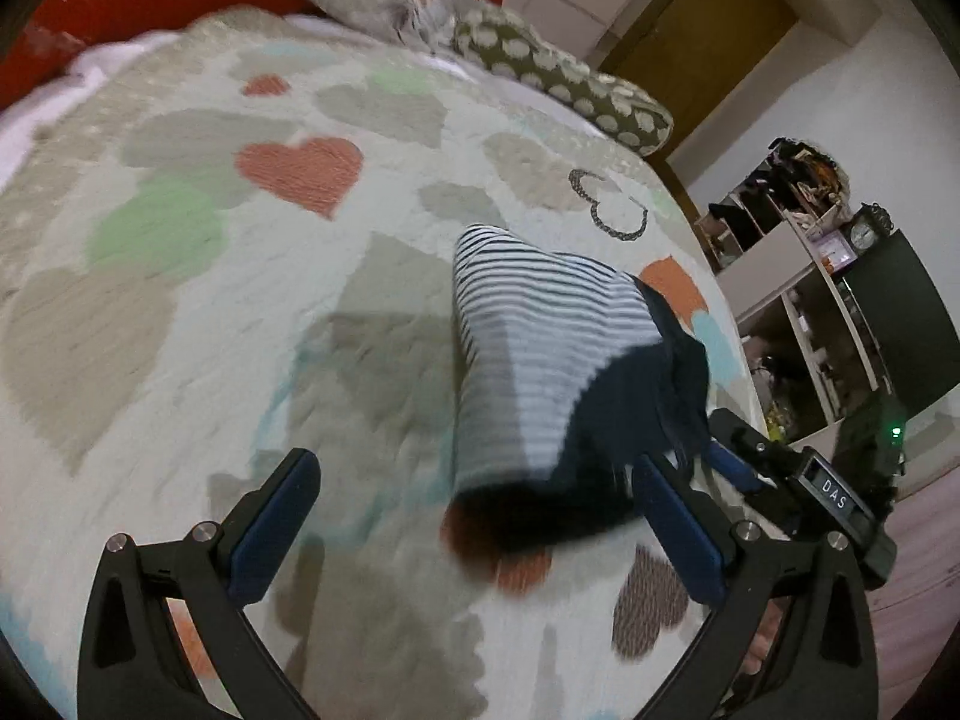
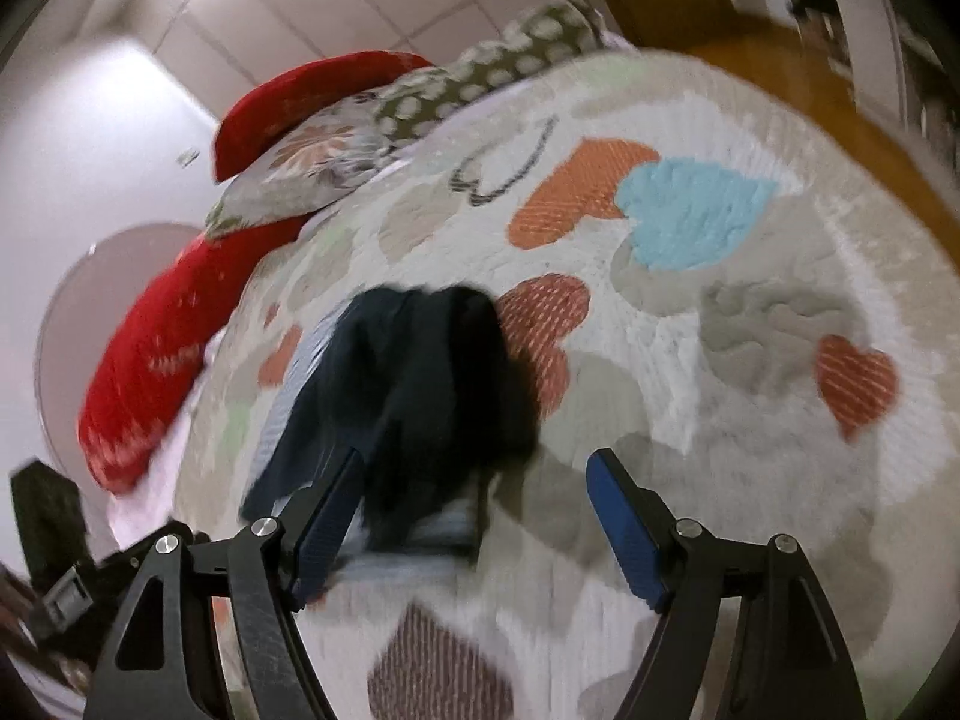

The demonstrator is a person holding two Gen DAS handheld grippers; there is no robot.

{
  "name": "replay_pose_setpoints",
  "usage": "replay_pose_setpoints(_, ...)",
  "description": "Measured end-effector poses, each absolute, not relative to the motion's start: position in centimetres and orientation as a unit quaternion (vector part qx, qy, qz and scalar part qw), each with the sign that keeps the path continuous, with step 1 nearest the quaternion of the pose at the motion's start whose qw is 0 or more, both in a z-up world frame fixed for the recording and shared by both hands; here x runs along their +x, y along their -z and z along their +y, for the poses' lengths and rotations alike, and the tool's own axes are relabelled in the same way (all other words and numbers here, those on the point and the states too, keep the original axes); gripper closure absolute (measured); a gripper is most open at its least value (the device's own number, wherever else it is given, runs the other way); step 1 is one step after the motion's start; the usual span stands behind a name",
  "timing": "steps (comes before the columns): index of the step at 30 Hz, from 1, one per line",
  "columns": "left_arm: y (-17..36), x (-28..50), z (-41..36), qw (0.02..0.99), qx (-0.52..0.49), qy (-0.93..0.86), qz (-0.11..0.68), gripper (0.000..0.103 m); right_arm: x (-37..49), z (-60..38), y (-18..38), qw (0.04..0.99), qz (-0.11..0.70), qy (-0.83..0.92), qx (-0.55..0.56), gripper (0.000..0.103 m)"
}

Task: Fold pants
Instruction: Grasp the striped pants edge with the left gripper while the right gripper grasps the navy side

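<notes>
The pants (image 1: pixel 540 360) lie as a folded bundle on the bed, white-and-dark striped on one side and dark navy on the other. My left gripper (image 1: pixel 474 468) is open, and the bundle's near end sits between its wide-spread blue pads without touching them. In the right wrist view the navy side of the pants (image 2: pixel 420 390) lies just ahead. My right gripper (image 2: pixel 480 456) is open, with the cloth's edge by its left finger (image 2: pixel 336 504) and the other pad clear of it. The right gripper (image 1: pixel 729 462) also shows beside the bundle's navy edge. Both views are blurred.
The bed carries a white quilt (image 1: pixel 240 300) with coloured hearts. Red cushions (image 2: pixel 150 372) and patterned pillows (image 1: pixel 564 78) lie at its head. Past the bed's right edge stand cluttered shelves (image 1: pixel 798 276), a dark cabinet (image 1: pixel 906 324) and a wooden door (image 1: pixel 708 42).
</notes>
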State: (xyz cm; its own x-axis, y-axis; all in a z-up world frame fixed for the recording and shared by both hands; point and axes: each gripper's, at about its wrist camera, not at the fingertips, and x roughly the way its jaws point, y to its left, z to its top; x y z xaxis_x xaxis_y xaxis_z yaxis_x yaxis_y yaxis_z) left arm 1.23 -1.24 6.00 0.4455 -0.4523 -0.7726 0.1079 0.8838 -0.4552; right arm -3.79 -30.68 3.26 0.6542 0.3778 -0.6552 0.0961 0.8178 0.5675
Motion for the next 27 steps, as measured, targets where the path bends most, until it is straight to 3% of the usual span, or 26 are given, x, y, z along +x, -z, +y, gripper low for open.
replay_pose_setpoints(5,-2.7,5.5,-3.1,0.779,-0.241,0.206,0.542,0.0,-0.2,-30.4,-1.9,0.84,0.412,-0.101,0.337,0.021)
replay_pose_setpoints(6,-2.7,5.7,-3.4,0.781,-0.242,0.204,0.538,0.002,0.5,-29.8,-1.9,0.835,0.417,-0.116,0.339,0.028)
replay_pose_setpoints(7,-3.0,5.9,-3.8,0.783,-0.243,0.207,0.534,0.017,0.9,-29.6,-1.8,0.833,0.421,-0.121,0.339,0.043)
replay_pose_setpoints(8,-3.2,6.2,-4.2,0.779,-0.243,0.213,0.537,0.043,1.4,-29.2,-1.7,0.828,0.431,-0.122,0.336,0.051)
replay_pose_setpoints(10,-3.9,6.7,-5.1,0.774,-0.234,0.218,0.547,0.059,2.1,-28.7,-1.7,0.818,0.437,-0.142,0.346,0.063)
replay_pose_setpoints(20,-6.7,10.0,-6.1,0.823,-0.173,0.171,0.513,0.058,3.7,-28.8,-5.5,0.841,0.402,-0.147,0.329,0.065)
replay_pose_setpoints(22,-5.5,10.6,-6.2,0.833,-0.139,0.128,0.521,0.055,4.3,-29.3,-5.1,0.842,0.409,-0.128,0.329,0.059)
replay_pose_setpoints(25,-3.9,10.5,-4.9,0.815,-0.174,0.132,0.537,0.048,4.9,-29.8,-3.3,0.843,0.433,-0.076,0.311,0.046)
replay_pose_setpoints(27,-3.9,10.0,-4.1,0.809,-0.197,0.14,0.536,0.044,4.5,-30.3,-2.4,0.837,0.437,-0.078,0.322,0.045)
